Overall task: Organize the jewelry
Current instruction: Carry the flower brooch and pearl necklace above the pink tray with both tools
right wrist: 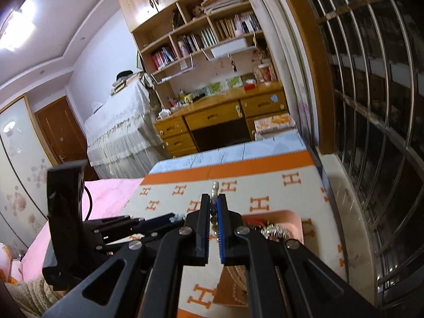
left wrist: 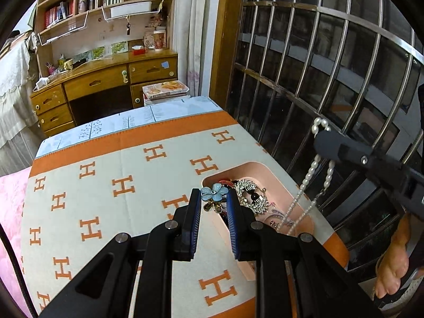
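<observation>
My left gripper (left wrist: pixel 213 195) is shut on a blue flower clip (left wrist: pixel 214 193), held just above the near end of a pink tray (left wrist: pixel 265 168) on the bed. In the tray lie a silver rhinestone brooch (left wrist: pixel 251 194) and several dark beaded pieces. My right gripper (left wrist: pixel 326 143) is up at the right, shut on a pearl necklace (left wrist: pixel 307 177) whose two strands hang down into the tray. In the right wrist view the right gripper (right wrist: pixel 214 198) pinches the pearl necklace (right wrist: pixel 215 186). There the left gripper (right wrist: pixel 175 217) sits low at the left and the tray (right wrist: pixel 294 218) lies to the right.
The tray rests on a cream blanket with orange H marks (left wrist: pixel 119 185), near its right edge. A barred window (left wrist: pixel 318 79) runs along the right. A pink bedcover (left wrist: pixel 10 198) lies on the left. A wooden desk with bookshelves (left wrist: pixel 106 79) stands beyond. A person's foot (left wrist: pixel 392 265) shows bottom right.
</observation>
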